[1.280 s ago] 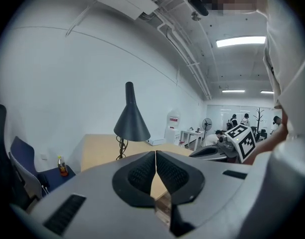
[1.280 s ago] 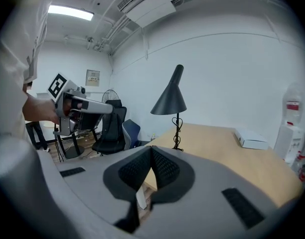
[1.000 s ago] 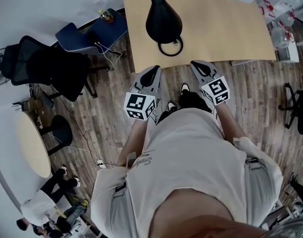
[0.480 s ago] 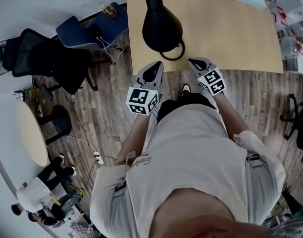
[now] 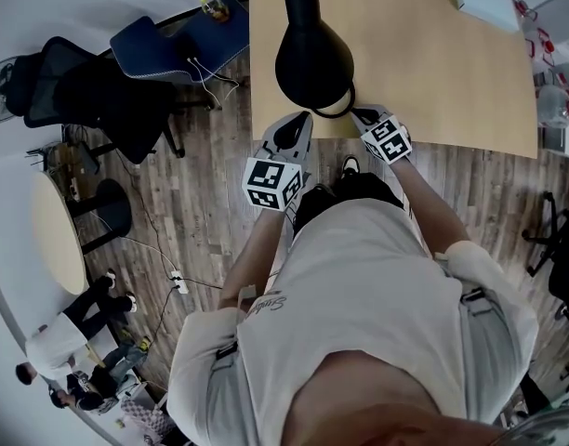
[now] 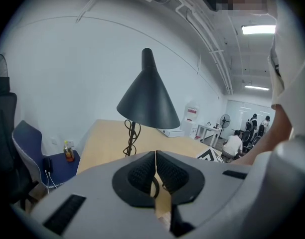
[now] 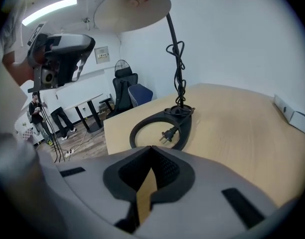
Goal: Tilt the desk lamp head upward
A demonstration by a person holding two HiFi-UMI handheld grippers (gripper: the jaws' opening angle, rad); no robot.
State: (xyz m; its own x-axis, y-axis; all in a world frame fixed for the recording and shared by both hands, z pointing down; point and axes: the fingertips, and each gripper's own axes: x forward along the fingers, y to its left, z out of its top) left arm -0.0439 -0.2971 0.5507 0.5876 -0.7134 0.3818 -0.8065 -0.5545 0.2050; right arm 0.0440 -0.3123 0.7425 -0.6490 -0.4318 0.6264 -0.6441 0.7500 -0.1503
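The lamp head (image 5: 312, 59) hangs above the near edge of the table (image 5: 433, 72), just beyond the left claw (image 5: 298, 126) and right claw (image 5: 366, 115), both closed and empty. It looks light, stiff and slippery; I would lift it at the rim.

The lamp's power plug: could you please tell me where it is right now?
In the right gripper view, the plug lies unplugged at the ring-shaped lamp base on the desk, straight ahead of the right gripper.
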